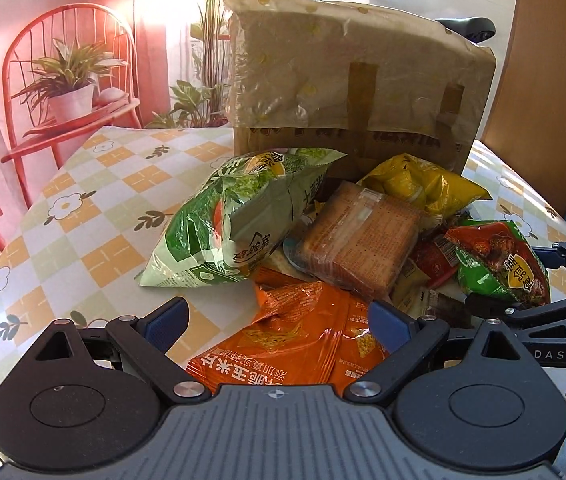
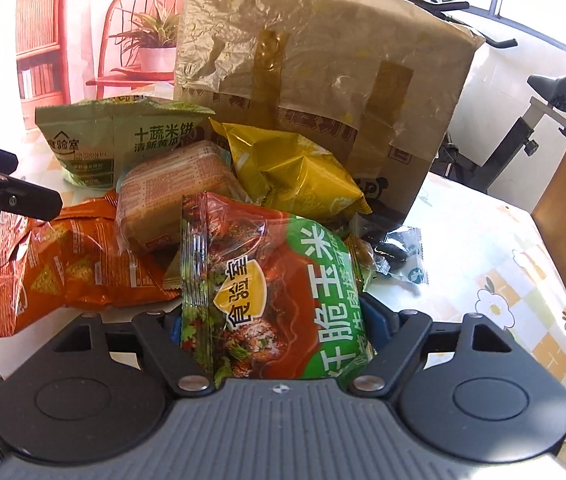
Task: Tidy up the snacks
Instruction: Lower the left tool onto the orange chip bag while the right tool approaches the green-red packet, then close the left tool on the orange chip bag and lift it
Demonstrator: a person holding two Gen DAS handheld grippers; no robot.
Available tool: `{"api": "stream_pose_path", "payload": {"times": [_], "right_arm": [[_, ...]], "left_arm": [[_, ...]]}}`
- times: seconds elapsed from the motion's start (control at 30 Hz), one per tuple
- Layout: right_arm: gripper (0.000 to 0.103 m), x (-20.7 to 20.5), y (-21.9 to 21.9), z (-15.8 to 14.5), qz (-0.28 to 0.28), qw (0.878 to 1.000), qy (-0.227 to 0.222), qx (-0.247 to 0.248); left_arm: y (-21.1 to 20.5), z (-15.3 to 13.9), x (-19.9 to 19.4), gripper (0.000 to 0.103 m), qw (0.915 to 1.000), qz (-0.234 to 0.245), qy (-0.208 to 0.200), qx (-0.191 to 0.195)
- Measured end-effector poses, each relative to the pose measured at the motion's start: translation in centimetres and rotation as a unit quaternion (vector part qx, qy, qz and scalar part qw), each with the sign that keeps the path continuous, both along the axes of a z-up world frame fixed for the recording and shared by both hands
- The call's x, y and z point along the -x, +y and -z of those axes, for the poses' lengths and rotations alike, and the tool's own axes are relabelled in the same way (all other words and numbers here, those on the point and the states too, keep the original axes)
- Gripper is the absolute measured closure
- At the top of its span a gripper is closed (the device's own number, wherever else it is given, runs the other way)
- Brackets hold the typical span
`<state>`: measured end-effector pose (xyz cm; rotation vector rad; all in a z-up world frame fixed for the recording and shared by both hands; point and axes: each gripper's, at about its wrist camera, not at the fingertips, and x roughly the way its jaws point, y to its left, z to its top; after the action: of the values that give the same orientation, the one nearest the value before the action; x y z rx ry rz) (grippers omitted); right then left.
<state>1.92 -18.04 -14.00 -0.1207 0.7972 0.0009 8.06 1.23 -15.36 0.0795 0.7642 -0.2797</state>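
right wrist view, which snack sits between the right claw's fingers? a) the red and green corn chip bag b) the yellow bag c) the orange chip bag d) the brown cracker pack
a: in the right wrist view the red and green corn chip bag fills the gap of the right claw, while the yellow bag, orange chip bag and brown cracker pack lie further off in the pile.

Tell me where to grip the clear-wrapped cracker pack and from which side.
Grip the cracker pack across its two long flat sides, coming from above. It lies tilted on top of the pile with its upper face bare; its lower end is hemmed in by the orange bag.
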Motion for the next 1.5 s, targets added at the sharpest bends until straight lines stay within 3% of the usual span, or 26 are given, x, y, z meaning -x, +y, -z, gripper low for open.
{"api": "stream_pose_path", "payload": {"times": [0.6, 0.87, 1.17, 1.5], "right_arm": [[0.022, 0.0, -0.5, 0.1, 0.006, 1.000, -0.001, -0.022], [0.022, 0.0, -0.5, 0.1, 0.005, 1.000, 0.000, -0.021], [0.022, 0.0, -0.5, 0.1, 0.003, 1.000, 0.002, -0.022], [0.022, 0.0, -0.6, 0.2, 0.003, 1.000, 0.003, -0.024]], "left_arm": [[1.9, 3.2, -2.0, 0.003, 0.9949, 0.041, 0.064, 0.065], [1.4, 2.8, -1.2, 0.003, 0.9930, 0.064, 0.066, 0.074], [1.6, 4.1, -1.1, 0.003, 0.9890, 0.061, 0.098, 0.093], [0.8, 5.4, -1.1, 0.000, 0.9890, 0.063, 0.110, 0.076]]}}
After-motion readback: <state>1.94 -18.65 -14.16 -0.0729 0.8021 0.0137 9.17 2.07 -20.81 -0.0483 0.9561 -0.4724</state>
